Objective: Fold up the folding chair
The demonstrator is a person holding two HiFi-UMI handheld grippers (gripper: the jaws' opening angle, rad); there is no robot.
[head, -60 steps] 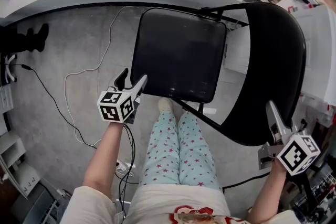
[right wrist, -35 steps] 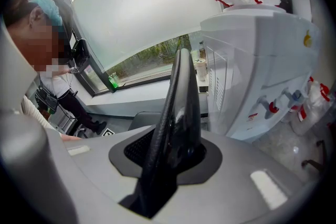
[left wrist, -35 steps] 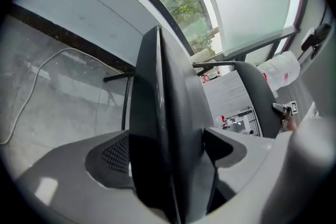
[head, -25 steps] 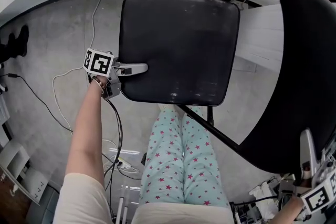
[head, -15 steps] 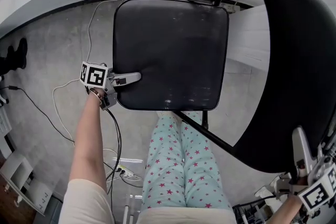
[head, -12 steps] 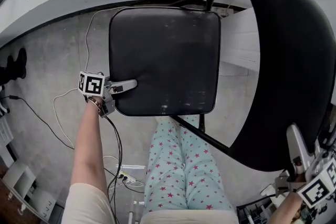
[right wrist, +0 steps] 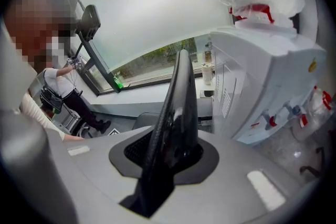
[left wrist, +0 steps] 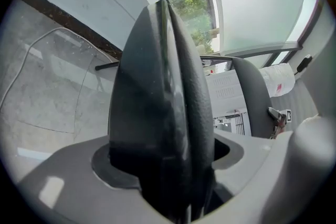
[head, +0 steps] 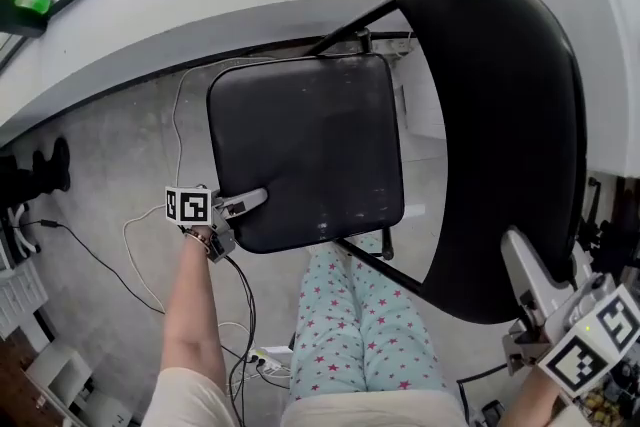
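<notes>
Folding-chair seat [head: 305,150] front edge pinched by left gripper [head: 256,199]; backrest [head: 500,105] rim clamped by right gripper [head: 518,253]. Seat not yet swung against backrest.

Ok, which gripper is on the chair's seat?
The left gripper, shut on the near-left corner of the flat seat; the right gripper holds the curved backrest instead.

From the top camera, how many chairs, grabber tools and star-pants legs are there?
folding chair: 1
grippers: 2 (left gripper, right gripper)
legs in star trousers: 2
Total: 5
</notes>
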